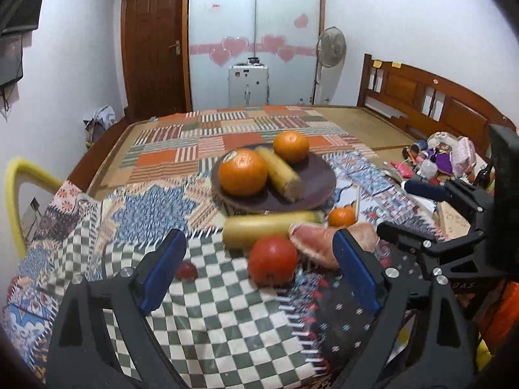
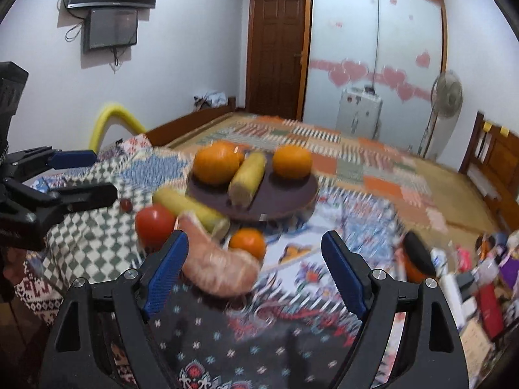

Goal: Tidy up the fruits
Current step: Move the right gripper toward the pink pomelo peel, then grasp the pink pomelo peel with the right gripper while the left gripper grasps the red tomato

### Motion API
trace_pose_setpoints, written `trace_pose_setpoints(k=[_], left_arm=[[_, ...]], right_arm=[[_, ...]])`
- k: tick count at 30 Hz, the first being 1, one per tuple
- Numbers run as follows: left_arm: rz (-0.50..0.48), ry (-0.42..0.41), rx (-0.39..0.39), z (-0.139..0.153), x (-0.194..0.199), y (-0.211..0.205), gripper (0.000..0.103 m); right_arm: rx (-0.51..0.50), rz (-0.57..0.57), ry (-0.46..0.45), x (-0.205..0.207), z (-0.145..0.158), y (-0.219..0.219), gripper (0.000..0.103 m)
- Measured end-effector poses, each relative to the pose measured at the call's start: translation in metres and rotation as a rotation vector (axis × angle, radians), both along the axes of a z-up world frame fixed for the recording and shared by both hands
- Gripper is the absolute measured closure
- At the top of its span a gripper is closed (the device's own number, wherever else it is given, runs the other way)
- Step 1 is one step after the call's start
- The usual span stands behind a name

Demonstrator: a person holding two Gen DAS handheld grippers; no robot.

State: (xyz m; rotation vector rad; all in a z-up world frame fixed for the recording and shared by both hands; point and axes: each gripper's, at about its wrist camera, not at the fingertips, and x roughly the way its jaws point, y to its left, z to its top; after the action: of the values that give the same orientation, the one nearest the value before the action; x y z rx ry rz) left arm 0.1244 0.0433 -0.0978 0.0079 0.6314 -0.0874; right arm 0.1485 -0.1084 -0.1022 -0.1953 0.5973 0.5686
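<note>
A dark round plate [image 1: 319, 180] [image 2: 285, 191] on the bed holds two oranges [image 1: 242, 171] [image 1: 291, 146] and a yellow banana piece [image 1: 279, 174]. In front of it lie a second banana [image 1: 269, 227] [image 2: 186, 209], a red tomato [image 1: 273, 260] [image 2: 154, 223], a small orange [image 1: 341, 216] [image 2: 247, 243], a pink peeled pomelo piece [image 1: 316, 241] [image 2: 220, 267] and a small dark red fruit [image 1: 186, 270] [image 2: 126, 205]. My left gripper [image 1: 261, 275] is open, just short of the tomato. My right gripper [image 2: 254, 270] is open, with the pomelo piece by its left finger.
Patchwork cloths [image 1: 207, 308] cover the bed. A clutter of small items [image 1: 447, 159] [image 2: 470, 275] lies at the right by the wooden headboard [image 1: 431, 97]. A yellow curved tube [image 1: 14, 194] stands at the left edge. A fan [image 1: 331, 47] and a door [image 1: 152, 48] are behind.
</note>
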Motion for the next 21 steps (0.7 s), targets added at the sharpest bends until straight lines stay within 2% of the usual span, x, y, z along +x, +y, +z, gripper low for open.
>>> trace_pose_setpoints(k=[5,9,11,15,21], left_arm=[[-0.019,0.046,0.002,-0.021,0.0,0.002,0.011],[-0.04,0.084,-0.02,-0.033,0.004,0.002,0.024],[-0.05,0.101,-0.03,-0.04,0.007,0.002,0.025],[-0.06,0.116,-0.034,-0.046,0.011,0.0,0.032],[-0.061,0.136,-0.026,-0.052,0.024,-0.003,0.038]], right_arm=[[0.016,0.005,0.085,0.015,-0.022,0.003,0.021],[0.027,0.027,0.106,0.02,-0.028,0.008,0.021],[0.025,0.041,0.112,0.022,-0.03,0.012,0.021],[0.007,0.069,0.123,0.019,-0.037,0.02,0.039],[0.009,0.075,0.091,0.008,-0.035,0.018,0.049]])
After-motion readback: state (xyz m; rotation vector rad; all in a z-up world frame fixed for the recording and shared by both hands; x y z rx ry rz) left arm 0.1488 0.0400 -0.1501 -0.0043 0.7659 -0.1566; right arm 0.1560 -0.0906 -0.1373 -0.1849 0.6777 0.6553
